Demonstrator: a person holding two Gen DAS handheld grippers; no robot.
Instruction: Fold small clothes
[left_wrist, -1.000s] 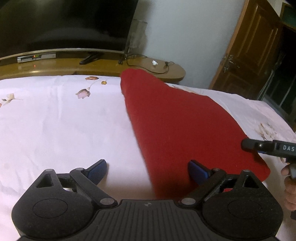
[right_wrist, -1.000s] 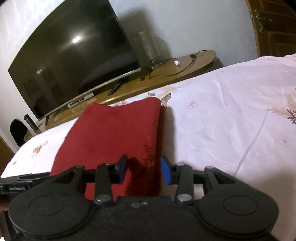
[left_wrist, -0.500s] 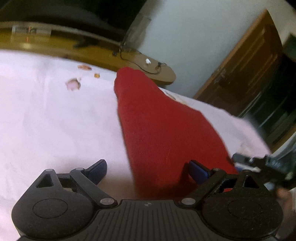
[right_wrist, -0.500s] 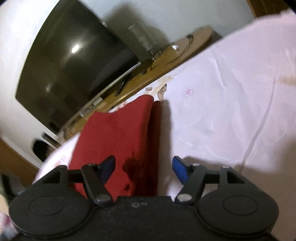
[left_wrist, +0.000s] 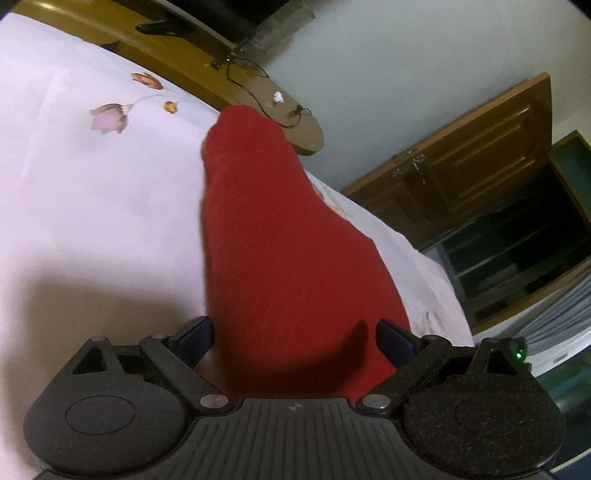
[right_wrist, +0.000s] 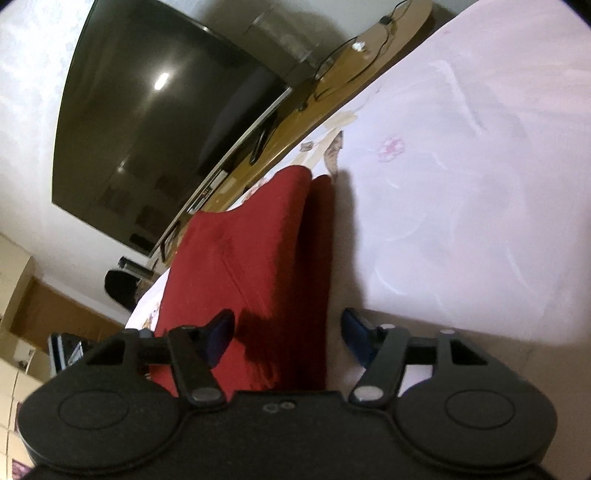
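Observation:
A folded red cloth (left_wrist: 280, 240) lies lengthwise on the pale floral bedsheet (left_wrist: 92, 221). Its near end sits between the blue pads of my left gripper (left_wrist: 295, 332), which is open wide, with neither pad pressing the fabric. In the right wrist view the red cloth (right_wrist: 258, 251) shows a folded double edge on its right side. That edge's near end lies between the pads of my right gripper (right_wrist: 288, 325). Its jaws are closing but still stand apart from the fabric. Both views are tilted.
A wooden TV bench (left_wrist: 258, 96) with cables runs along the far side of the bed, and a large dark television (right_wrist: 155, 122) stands on it. A wooden door (left_wrist: 480, 158) and dark shelves (left_wrist: 517, 258) are off to the right.
Both grippers rolled and moved in low over the cloth's near end. The right gripper's jaws spread wider than a second ago. The right gripper has left the left wrist view.

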